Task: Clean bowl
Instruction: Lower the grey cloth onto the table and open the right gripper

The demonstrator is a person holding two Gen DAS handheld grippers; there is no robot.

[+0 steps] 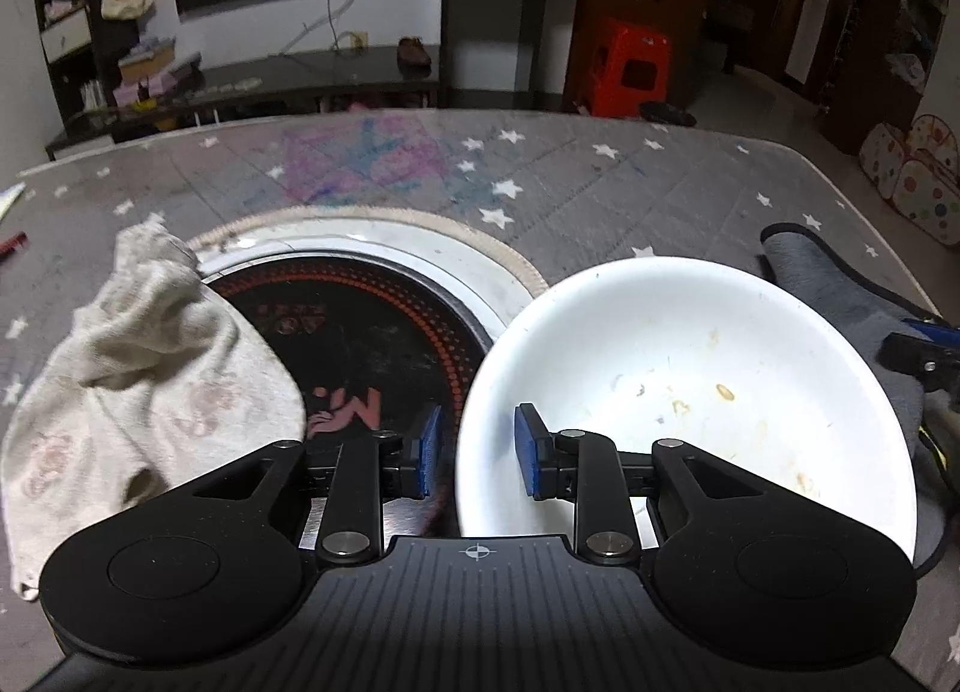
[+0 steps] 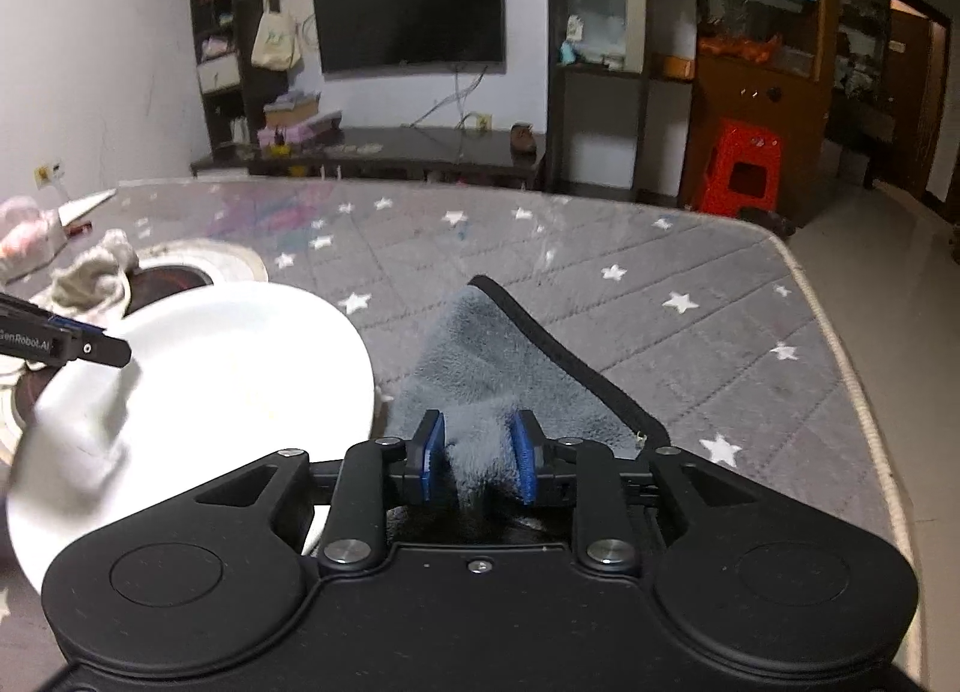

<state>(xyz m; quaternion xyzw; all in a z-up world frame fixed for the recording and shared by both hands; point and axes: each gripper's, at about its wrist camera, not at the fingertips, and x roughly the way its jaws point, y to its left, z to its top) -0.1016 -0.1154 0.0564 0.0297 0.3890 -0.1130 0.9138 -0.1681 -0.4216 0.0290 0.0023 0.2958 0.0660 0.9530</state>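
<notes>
White bowl [image 1: 690, 386] on surface, food specks inside; rim straddled by left tool [image 1: 474, 449], blue pads not yet closed. Grey microfibre cloth [image 2: 510, 368] pinched in right tool [image 2: 477, 455]. Rim best held firm, specks wiped with cloth.

Support surface: table [image 1: 570, 176] with grey quilted star-print cover, faded pink-blue scribble at upper centre of left wrist view. Round black induction hob [image 1: 360, 332] set in cover's circular cutout, centre-left. Beige cloth [image 1: 138, 386] at left, overlapping hob edge. White bowl [image 1: 690, 380] at right, food smears inside, rim overlapping hob. Grey towel [image 2: 510, 368], dark-edged, beside bowl at centre of right wrist view. Red item [image 1: 12, 242] at far-left edge, unidentifiable.
</notes>
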